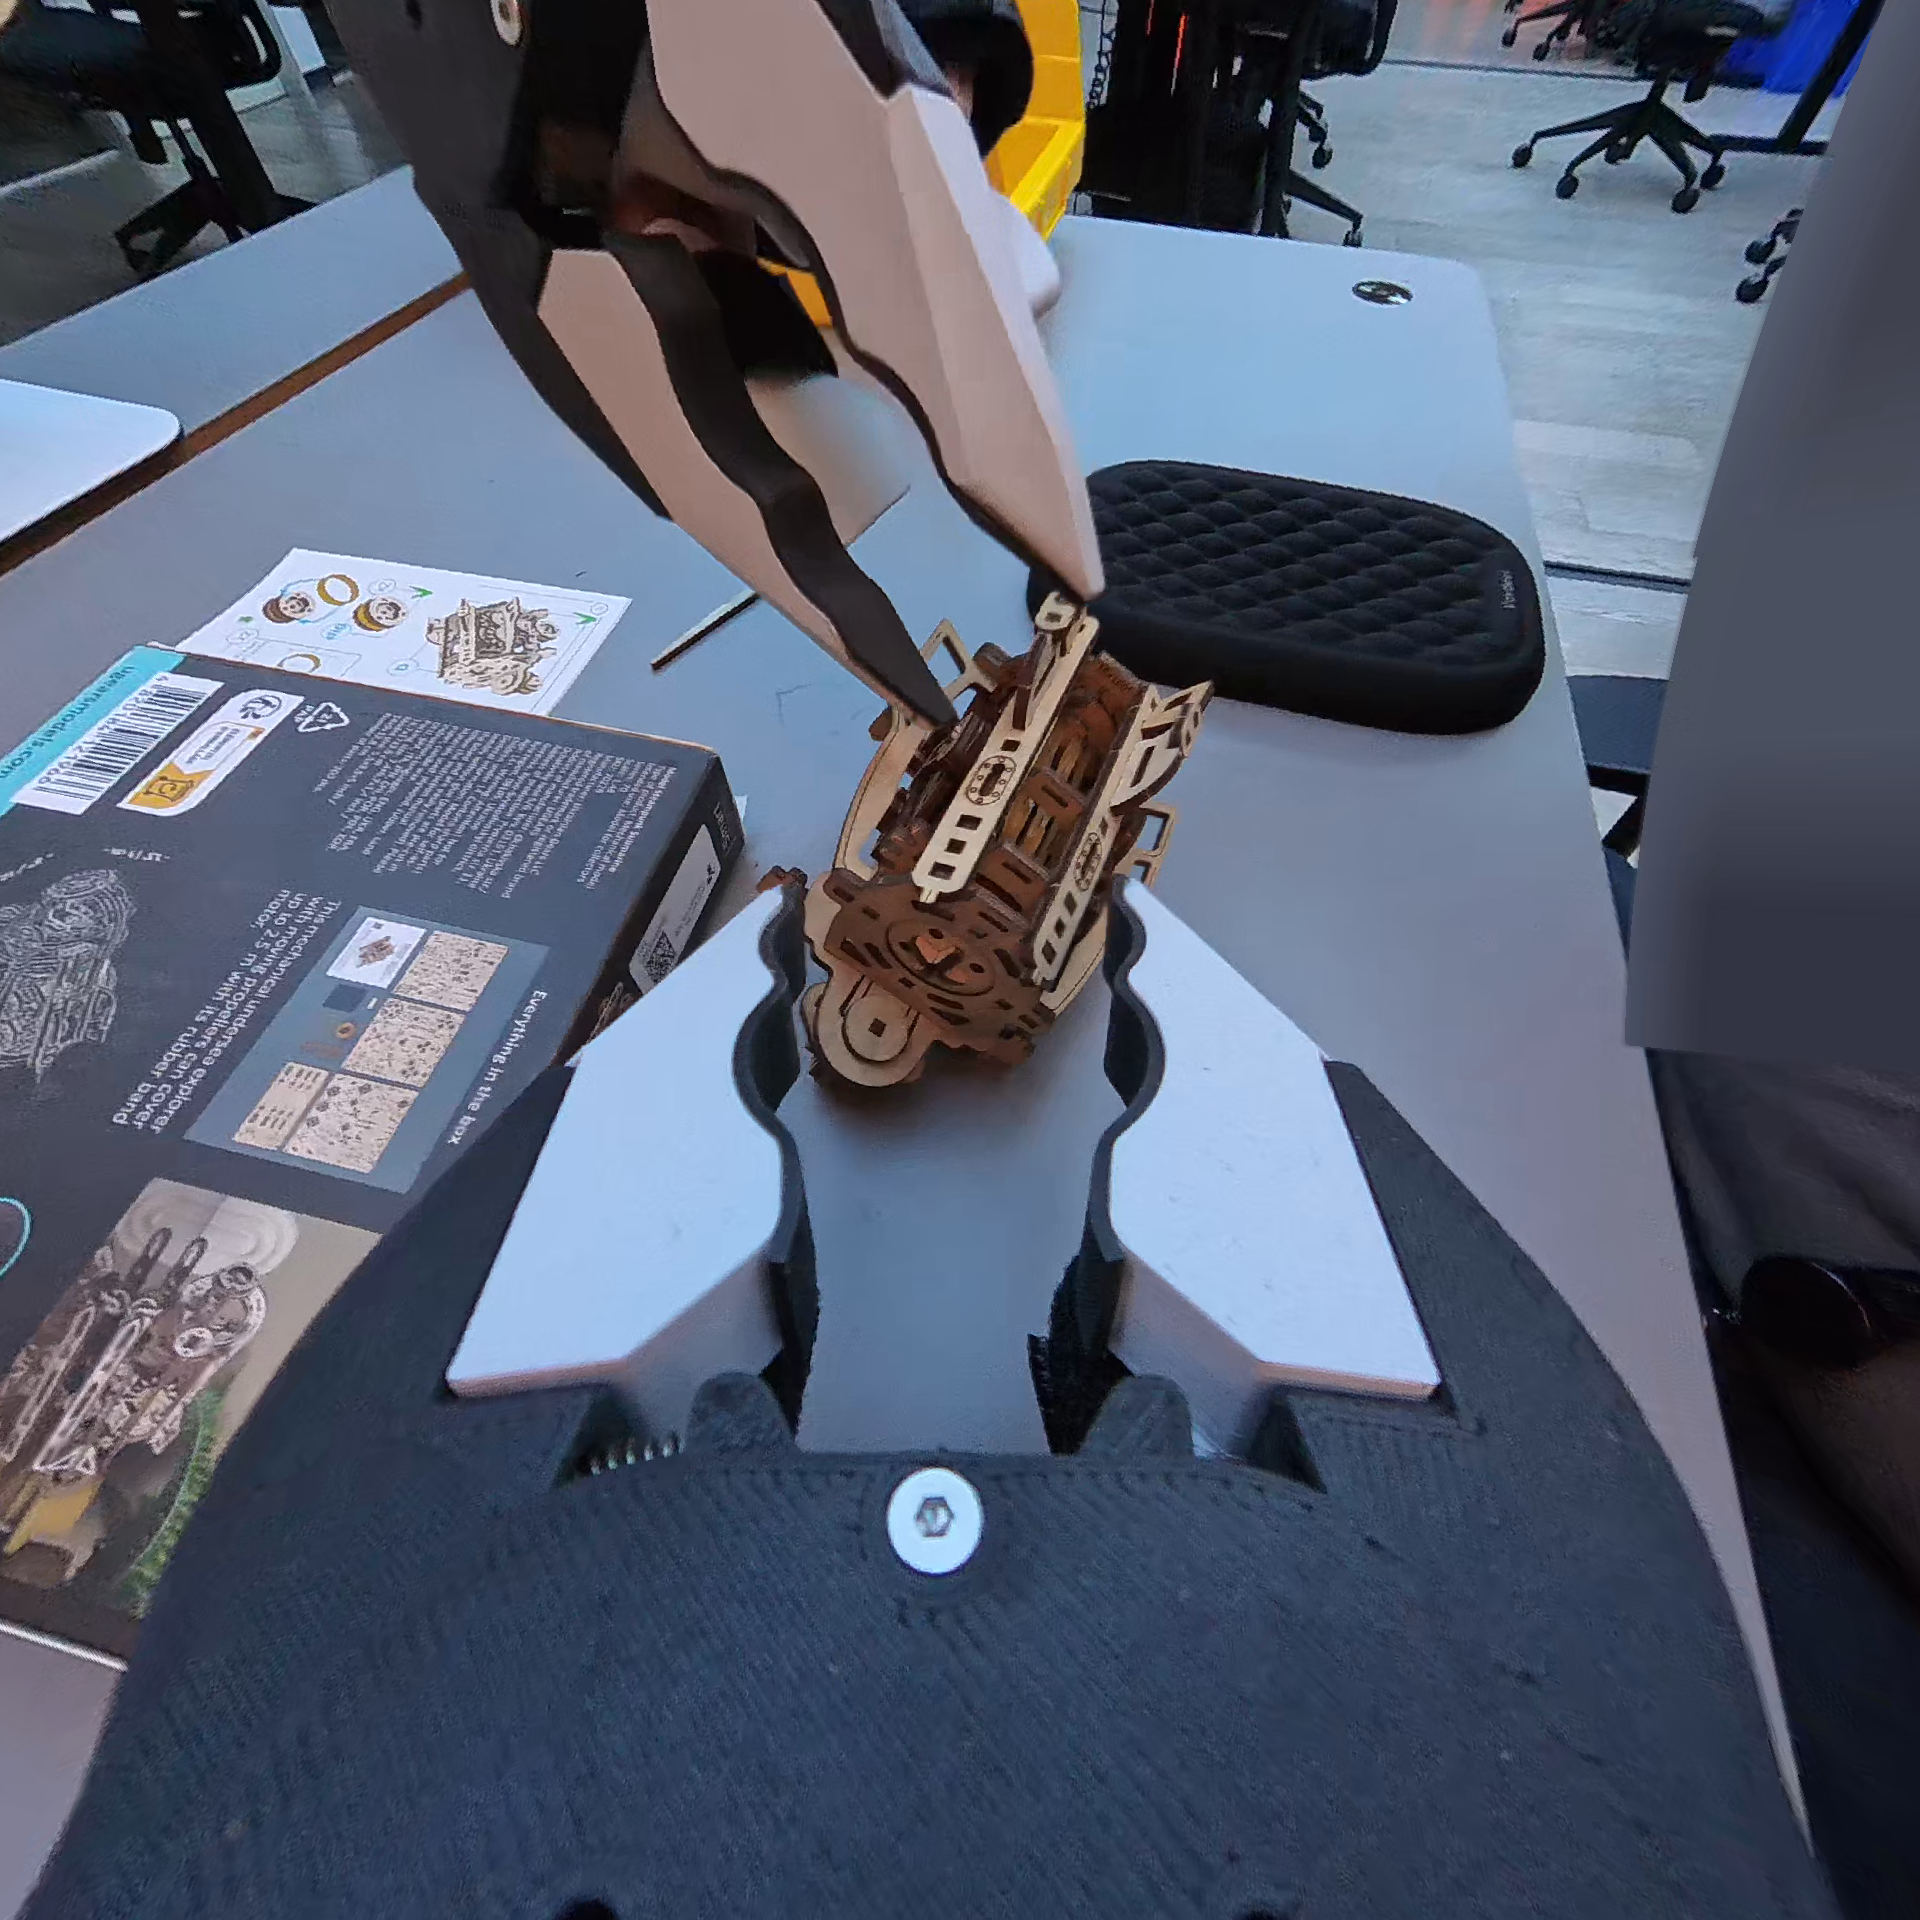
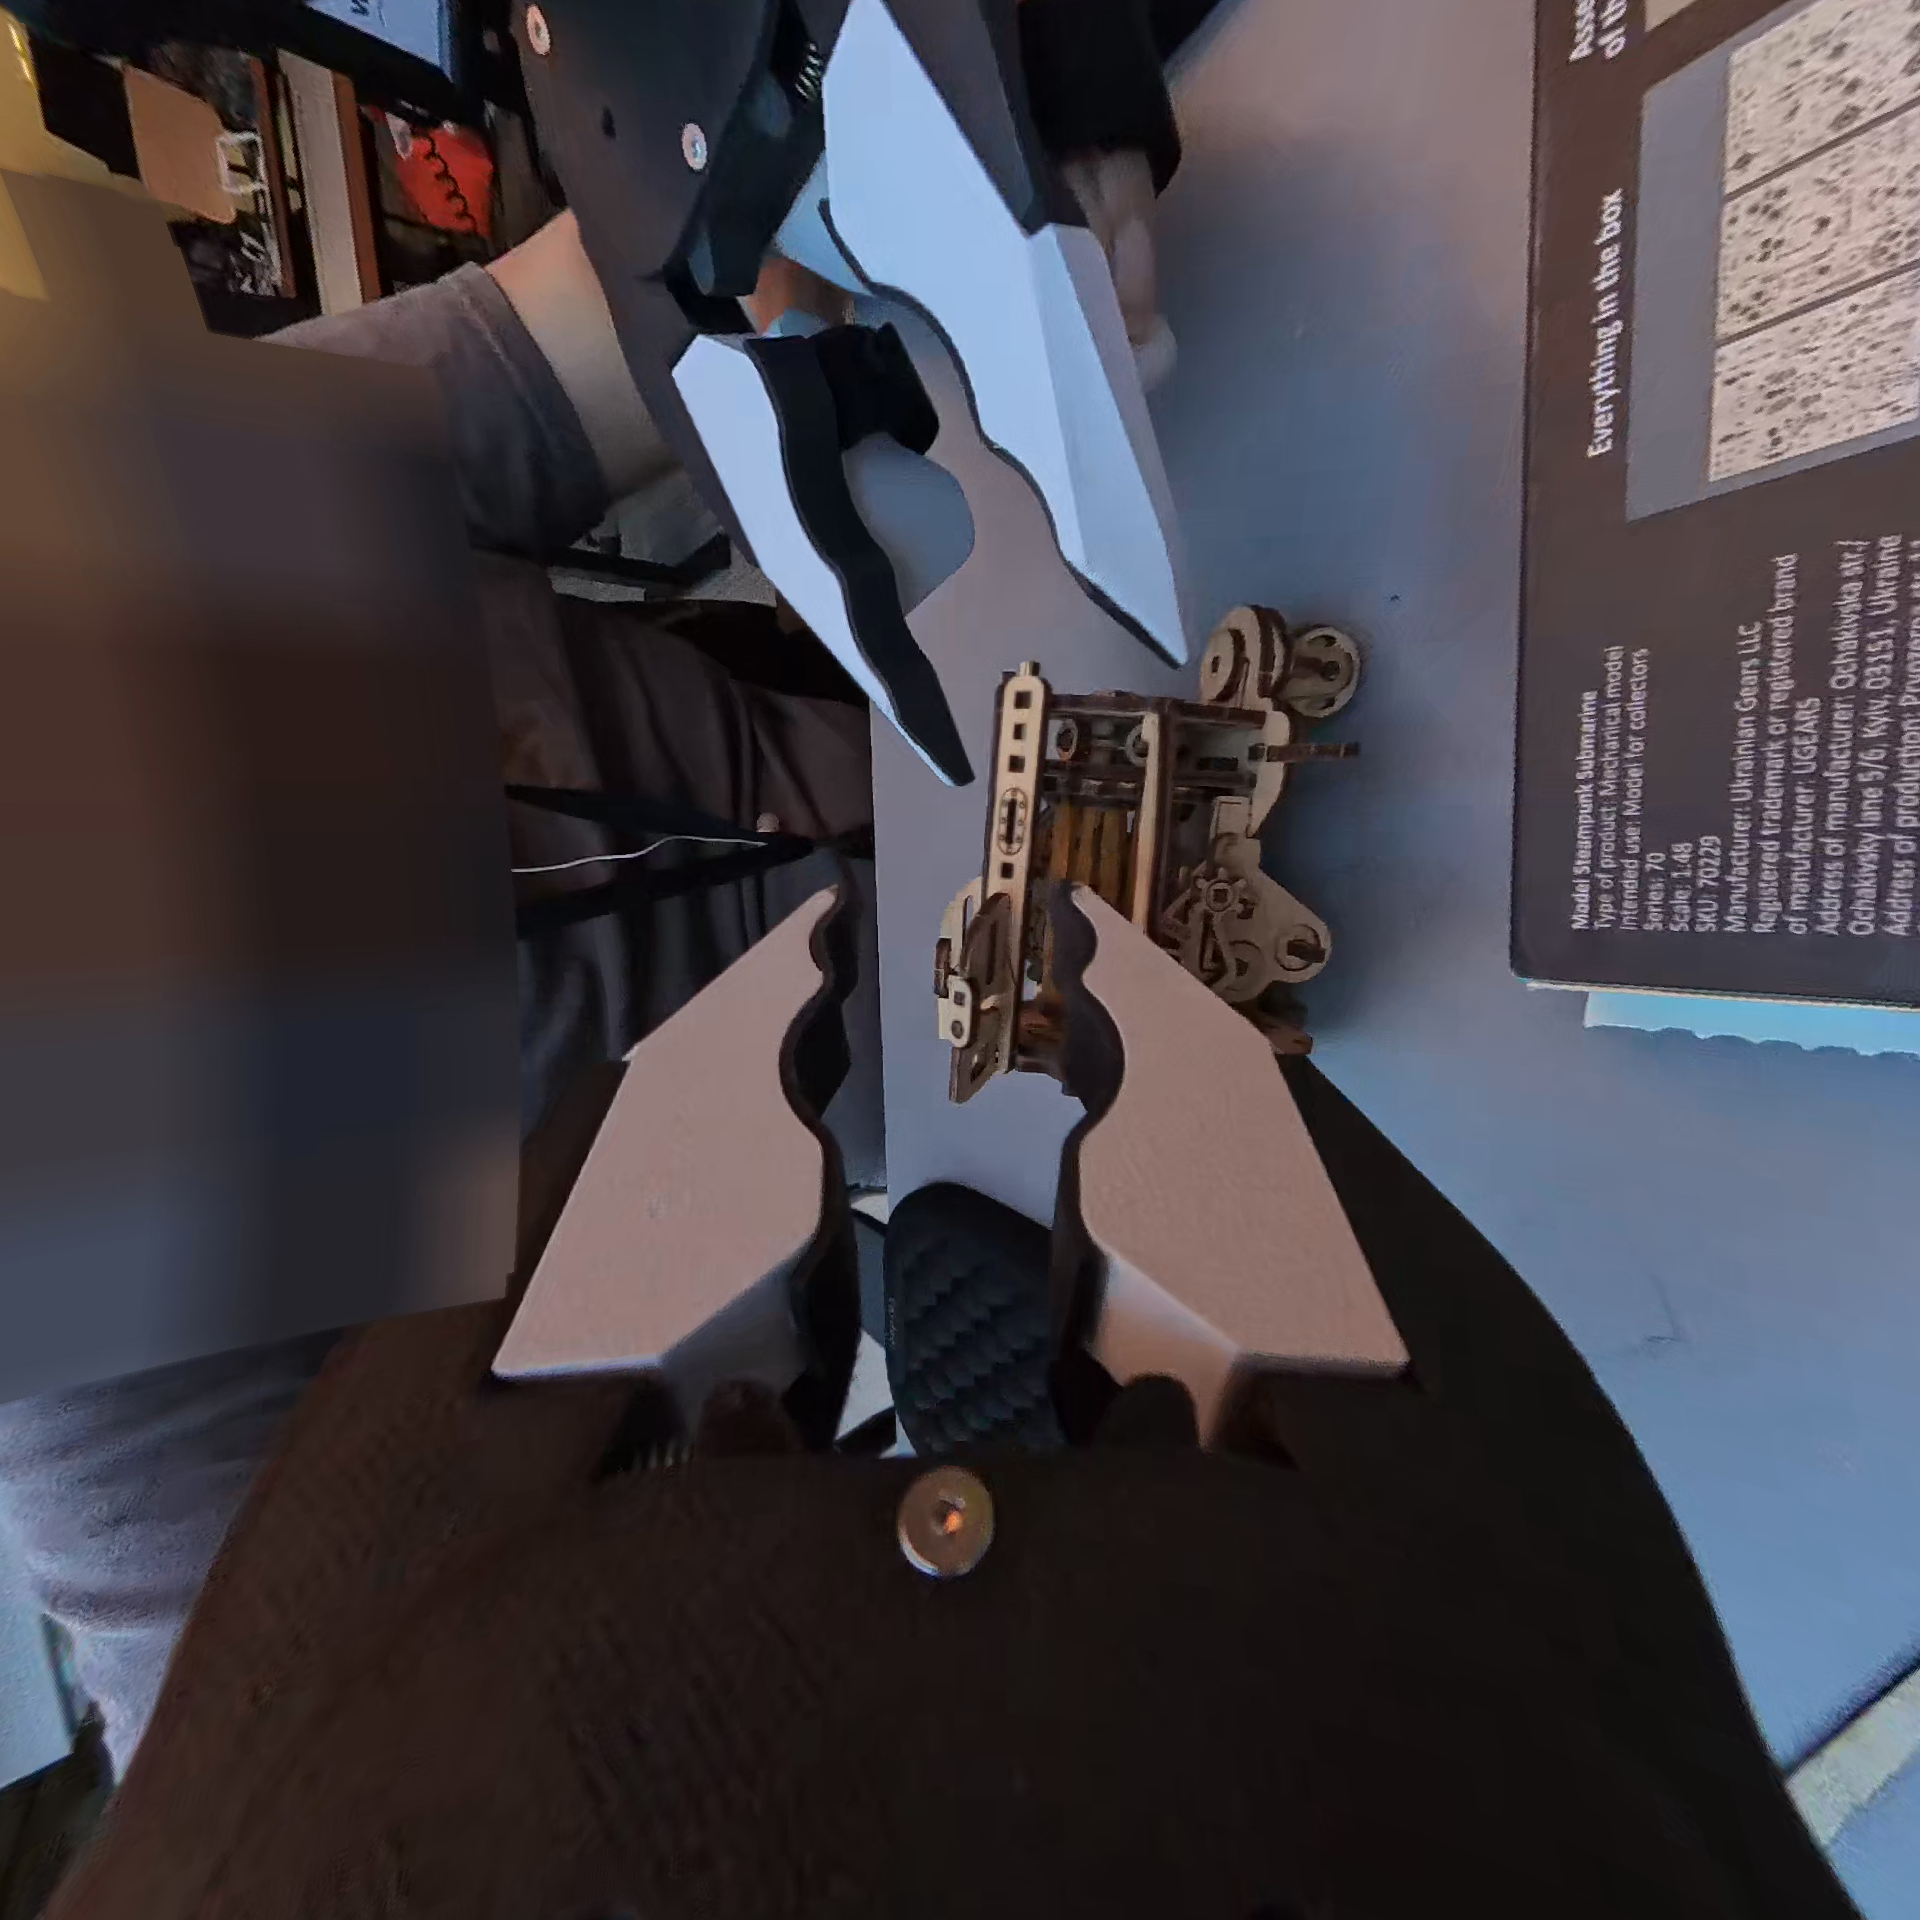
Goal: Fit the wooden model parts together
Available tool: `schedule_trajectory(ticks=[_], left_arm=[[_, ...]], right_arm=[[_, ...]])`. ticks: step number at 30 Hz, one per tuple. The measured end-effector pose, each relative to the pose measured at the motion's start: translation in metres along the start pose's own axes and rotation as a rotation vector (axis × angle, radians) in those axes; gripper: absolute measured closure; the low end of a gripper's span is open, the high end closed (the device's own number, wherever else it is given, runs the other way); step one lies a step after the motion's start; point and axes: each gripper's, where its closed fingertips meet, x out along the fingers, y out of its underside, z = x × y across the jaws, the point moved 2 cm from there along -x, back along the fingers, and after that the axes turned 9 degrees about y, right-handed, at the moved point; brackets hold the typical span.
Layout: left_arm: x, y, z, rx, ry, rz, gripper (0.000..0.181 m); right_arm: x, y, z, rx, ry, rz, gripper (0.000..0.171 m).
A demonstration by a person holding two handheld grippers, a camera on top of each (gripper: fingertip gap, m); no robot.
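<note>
Tongs closing in on the wooden model from two sides

Left tongs [image 1: 951, 914] sit low at the near end of the wooden model [image 1: 997, 862], jaws spread around its rounded base; whether the pads actually pinch it I cannot tell. Right tongs [image 1: 1023, 655] come down from the far side, parted, tips touching or just over the model's upper end. The model stands tilted on the grey table [image 1: 1351, 935], its long axis running from the left tongs up and away toward the right ones, so the left tongs look the steadying pair. The dark kit box [image 1: 312, 987] lies just left of it, an instruction sheet [image 1: 416, 623] beyond, a thin wooden strip [image 1: 707, 629] near that, and a black quilted pad [image 1: 1299, 592] far right. Nothing blocks either approach.
</note>
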Motion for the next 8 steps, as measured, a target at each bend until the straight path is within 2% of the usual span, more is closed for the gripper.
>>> schedule_trajectory(ticks=[8], left_arm=[[0.007, 0.006, 0.002, 0.014, 0.000, 0.052, 0.127]], right_arm=[[0.012, 0.002, -0.007, 0.088, -0.090, 0.120, 0.139]])
